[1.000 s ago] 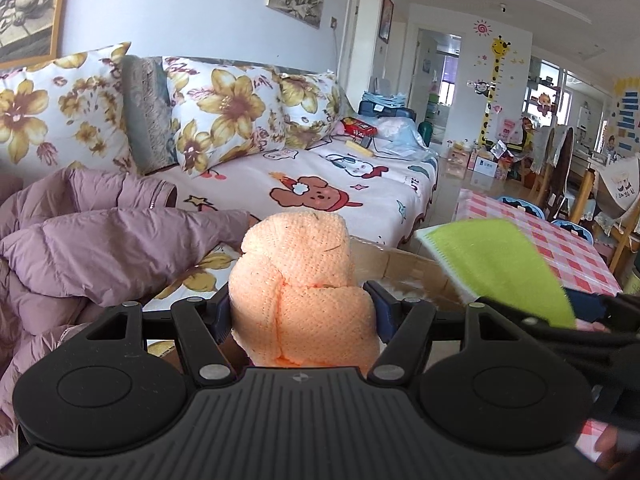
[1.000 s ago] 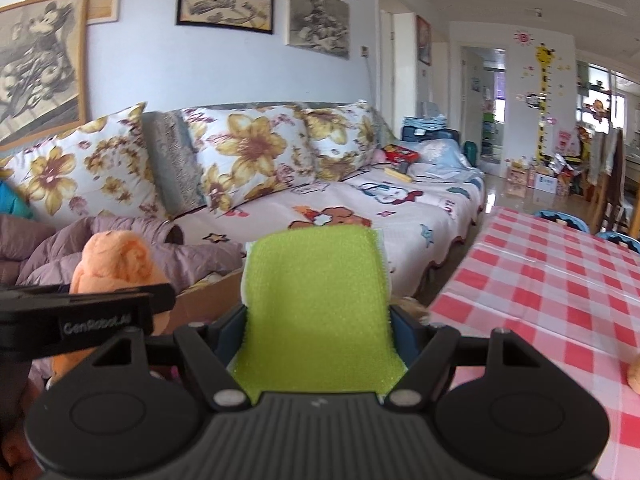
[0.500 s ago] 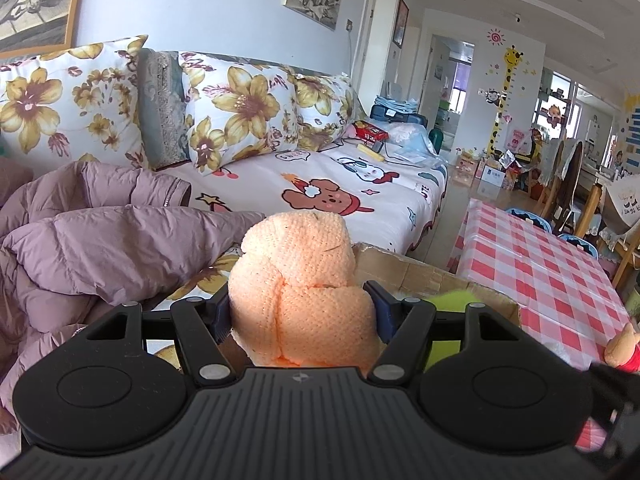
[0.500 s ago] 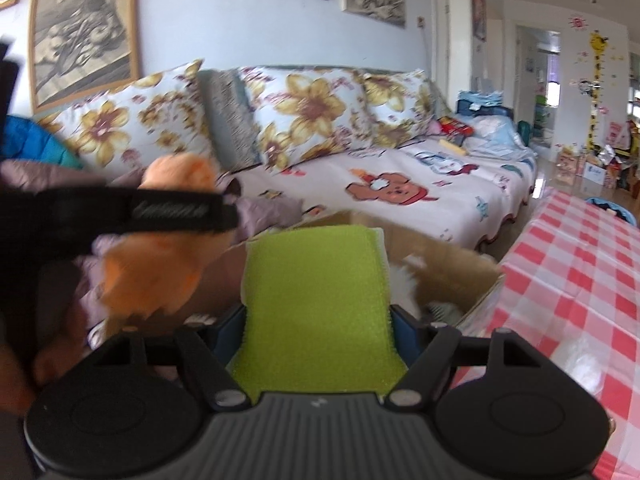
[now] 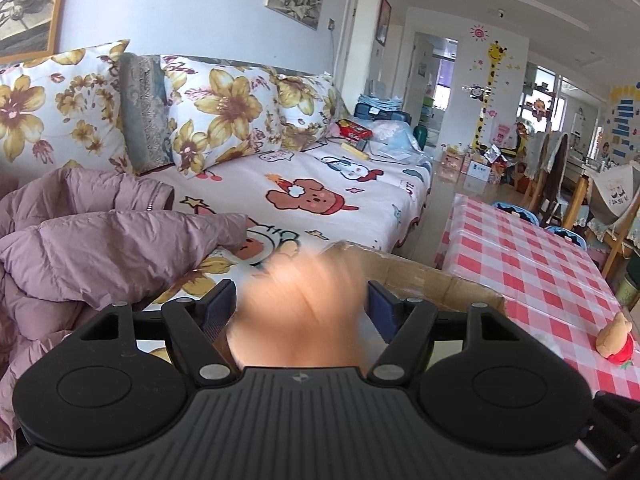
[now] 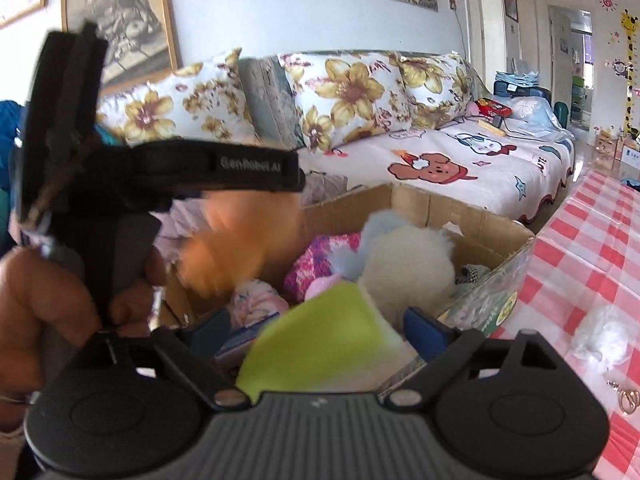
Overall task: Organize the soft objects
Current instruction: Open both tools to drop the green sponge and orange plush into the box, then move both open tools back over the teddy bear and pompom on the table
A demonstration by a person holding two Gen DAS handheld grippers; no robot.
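Release phase, both sides. Left gripper (image 5: 300,304): fingers spread, gaps visible either side of the orange knit toy (image 5: 298,308), which is motion-blurred between them and looks to be dropping free; from the right wrist view it sits just under the left fingers, above the near-left corner of the cardboard box (image 6: 472,220). Right gripper (image 6: 318,332): fingers spread too, the green cloth (image 6: 320,352) lies slack between them, not touching either pad, tilted over the box's near rim. Box ahead of the right fingers already holds a white plush (image 6: 408,268), a pink patterned piece (image 6: 320,256) and more soft items underneath. Judgement: most of the sort is done, these two are going in now. Still left on the checked counter: a small bear toy (image 5: 614,340) right of the left fingers and a white fluffy lump (image 6: 600,340) right of the right fingers. Keyring-like bit near the lump, too small to identify.
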